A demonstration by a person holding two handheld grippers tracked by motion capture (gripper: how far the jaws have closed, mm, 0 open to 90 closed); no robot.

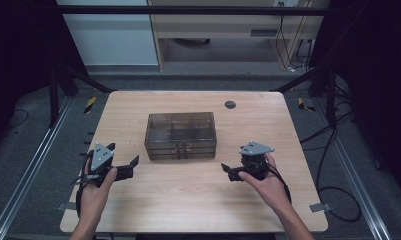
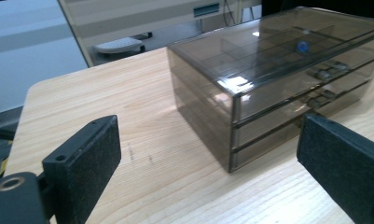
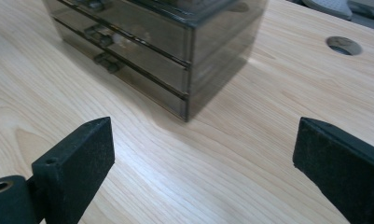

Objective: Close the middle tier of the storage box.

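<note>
The smoky plastic drawer box stands on the counter, between and ahead of the left hand-held gripper and the right hand-held gripper; both are wide open and empty. It looks stiff, light, smooth and probably slippery. I would take a drawer by its small handles. The contents are hard to see, except a small blue thing.
</note>
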